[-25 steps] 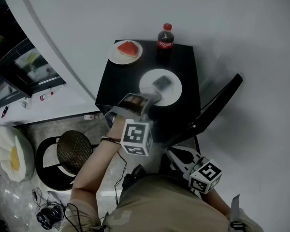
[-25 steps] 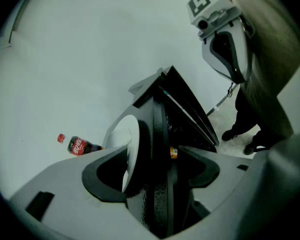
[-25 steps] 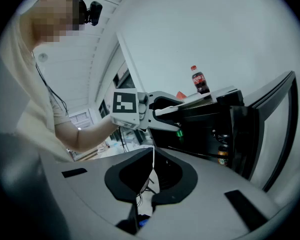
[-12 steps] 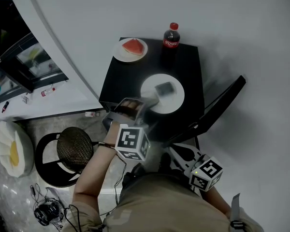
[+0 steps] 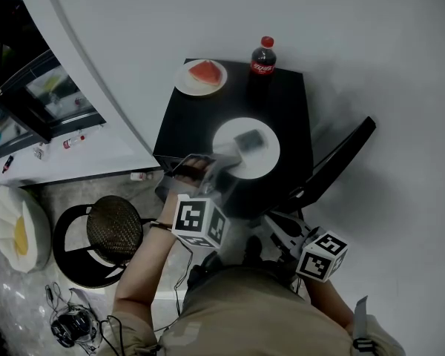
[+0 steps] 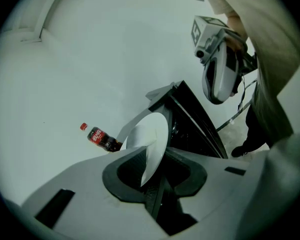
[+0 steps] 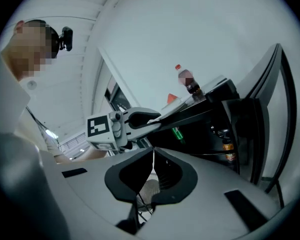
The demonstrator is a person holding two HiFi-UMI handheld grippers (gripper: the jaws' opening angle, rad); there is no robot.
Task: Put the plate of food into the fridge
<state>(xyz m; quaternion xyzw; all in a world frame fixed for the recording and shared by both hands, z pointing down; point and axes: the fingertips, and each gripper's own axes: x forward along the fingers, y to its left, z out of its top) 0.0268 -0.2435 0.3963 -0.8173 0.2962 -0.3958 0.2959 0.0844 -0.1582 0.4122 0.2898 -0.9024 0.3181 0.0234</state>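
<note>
Left tongs (image 5: 224,156) clamped on the round white plate (image 5: 265,162); right tongs (image 5: 276,223) empty.
Head view: the plate lies face up on the black fridge top (image 5: 185,117), carrying a dark rectangular piece of food (image 5: 248,140); my left tongs are at its near rim. Left gripper view: the jaws, which have just been closing, pinch the rim, and the plate shows edge-on, running away from me. Right gripper view: jaws together, nothing between them.
</note>
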